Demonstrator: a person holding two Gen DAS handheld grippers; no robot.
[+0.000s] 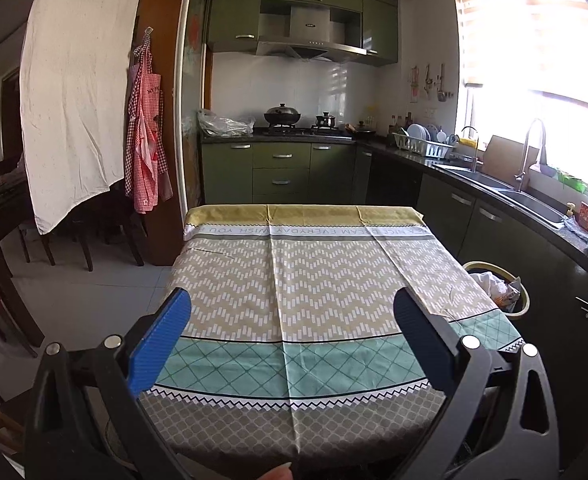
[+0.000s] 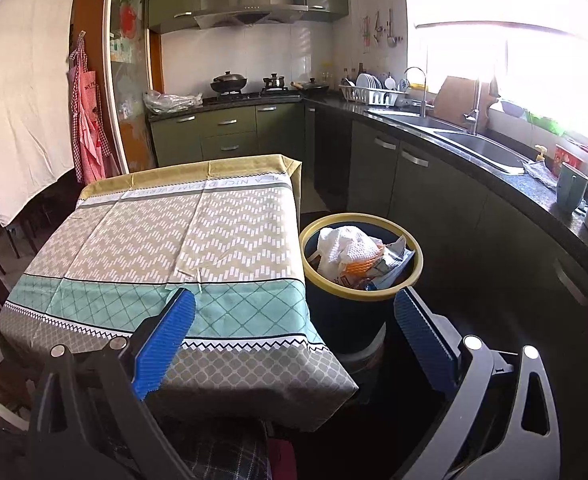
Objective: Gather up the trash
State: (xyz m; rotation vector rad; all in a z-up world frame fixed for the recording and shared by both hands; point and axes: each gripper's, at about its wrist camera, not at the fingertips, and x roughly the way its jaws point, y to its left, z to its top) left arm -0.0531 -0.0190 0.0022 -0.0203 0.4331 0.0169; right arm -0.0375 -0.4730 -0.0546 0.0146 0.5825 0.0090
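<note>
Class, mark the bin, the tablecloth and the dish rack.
bin [image 2: 417, 258]: right wrist view, yellow rim.
tablecloth [image 1: 314, 280]: left wrist view, zigzag middle.
dish rack [image 2: 374, 98]: right wrist view, white front wall.

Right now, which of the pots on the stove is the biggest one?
The black wok with a lid, on the left burner. It is wide and round, while the pot beside it is clearly smaller, and the flat pan sits further right at the counter corner.

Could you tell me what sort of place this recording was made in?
A home kitchen, most likely: a gas stove under a range hood, a sink beside a dish rack, and green cabinets behind a cloth-covered table.
</note>
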